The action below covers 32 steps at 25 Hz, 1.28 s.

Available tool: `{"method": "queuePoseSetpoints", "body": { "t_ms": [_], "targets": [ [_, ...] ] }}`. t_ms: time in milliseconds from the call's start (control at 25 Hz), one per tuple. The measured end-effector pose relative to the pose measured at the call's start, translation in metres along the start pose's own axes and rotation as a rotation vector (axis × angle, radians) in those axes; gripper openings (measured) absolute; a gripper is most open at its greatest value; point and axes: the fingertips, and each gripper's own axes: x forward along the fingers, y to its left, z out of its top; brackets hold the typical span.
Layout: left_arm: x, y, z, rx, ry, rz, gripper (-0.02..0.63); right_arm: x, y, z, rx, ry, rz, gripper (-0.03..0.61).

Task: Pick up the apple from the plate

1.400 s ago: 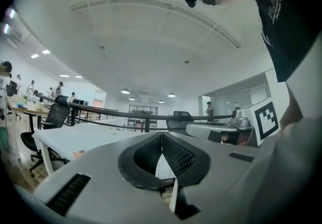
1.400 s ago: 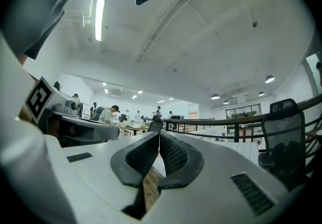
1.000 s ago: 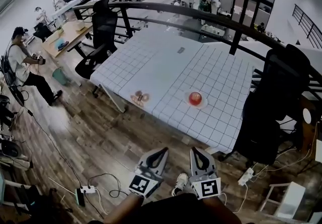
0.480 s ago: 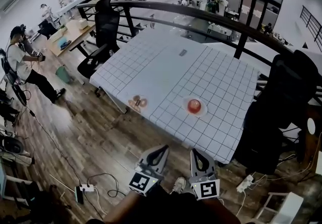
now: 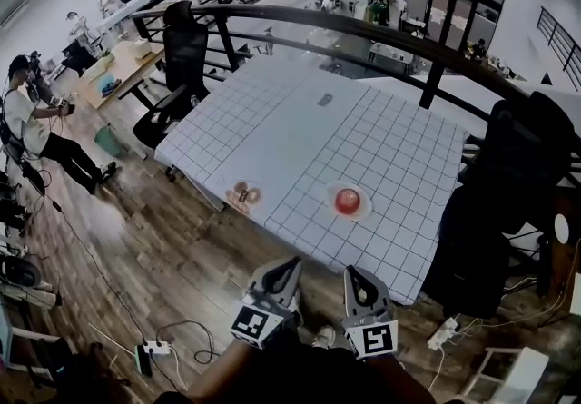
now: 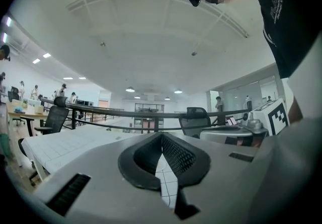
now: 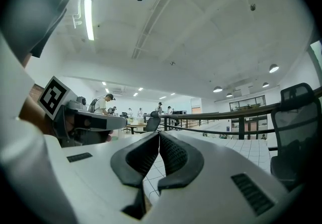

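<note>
A red apple sits on a small white plate near the front of a white gridded table. My left gripper and right gripper hang side by side over the wooden floor, just short of the table's near edge. Both point level toward the table. Each has its jaw tips together with nothing between them. In the left gripper view the left gripper shows the tabletop beyond it. The right gripper does the same in its own view. The apple is not visible in either gripper view.
A small brownish item lies on the table's front left corner. Black office chairs stand at the right and far left. A curved black railing runs behind the table. Cables and a power strip lie on the floor. People work at the left.
Both grippers have moved forward toward the table's near edge; the table and the plate with the apple now sit closer and lower in the head view. Jaws stayed together.
</note>
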Motion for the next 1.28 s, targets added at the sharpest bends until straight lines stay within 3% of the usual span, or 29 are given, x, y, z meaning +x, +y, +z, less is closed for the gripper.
{"method": "queuePoseSetpoints", "body": {
  "t_ms": [200, 560, 840, 1000, 1280],
  "targets": [
    [0.02, 0.029, -0.003, -0.019, -0.002, -0.028, 0.023, 0.033, -0.009, -0.005, -0.018, 0.009, -0.015, 0.025],
    [0.065, 0.068, -0.006, 0.031, 0.051, -0.106, 0.023, 0.079, -0.032, 0.008, -0.027, 0.026, -0.083, 0.023],
    [0.098, 0.116, -0.03, -0.023, 0.076, -0.162, 0.023, 0.126, -0.051, -0.014, -0.06, 0.065, -0.165, 0.025],
    [0.122, 0.122, -0.03, 0.027, 0.078, -0.218, 0.023, 0.139, -0.065, -0.019, -0.049, 0.079, -0.216, 0.025],
    [0.153, 0.118, -0.046, 0.063, 0.11, -0.265, 0.023, 0.153, -0.08, -0.047, -0.107, 0.161, -0.176, 0.025]
  ]
}}
